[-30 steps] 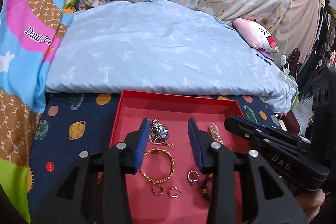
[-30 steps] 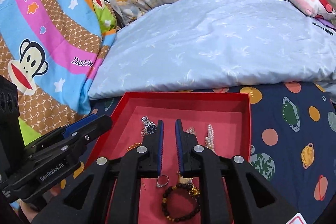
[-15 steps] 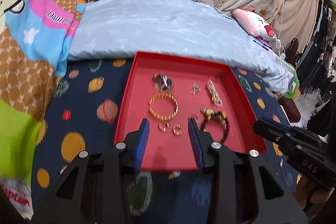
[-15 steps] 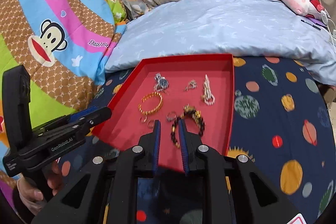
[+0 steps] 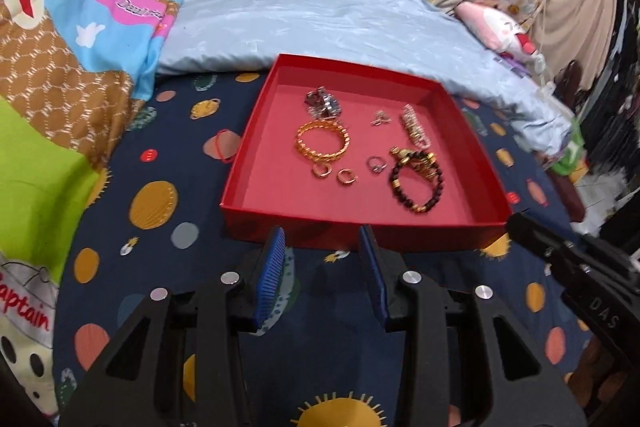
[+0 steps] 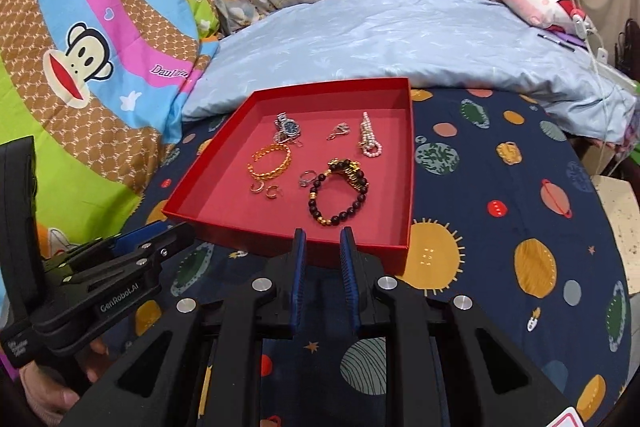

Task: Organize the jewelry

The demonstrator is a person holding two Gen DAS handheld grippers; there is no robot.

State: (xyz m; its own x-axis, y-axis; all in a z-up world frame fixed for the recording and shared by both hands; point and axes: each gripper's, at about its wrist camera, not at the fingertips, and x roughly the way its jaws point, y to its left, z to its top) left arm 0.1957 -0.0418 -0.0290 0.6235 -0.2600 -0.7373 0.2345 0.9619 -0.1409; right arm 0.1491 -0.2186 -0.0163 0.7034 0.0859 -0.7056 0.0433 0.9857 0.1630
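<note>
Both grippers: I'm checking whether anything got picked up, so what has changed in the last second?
The left gripper and right gripper have drawn back from over the tray to just outside its near wall, both open and holding nothing. The right's jaws stand a little wider than before. Nothing was taken or let go. The bangle, bead bracelet, rings, watch and pearls lie as they did.
</note>
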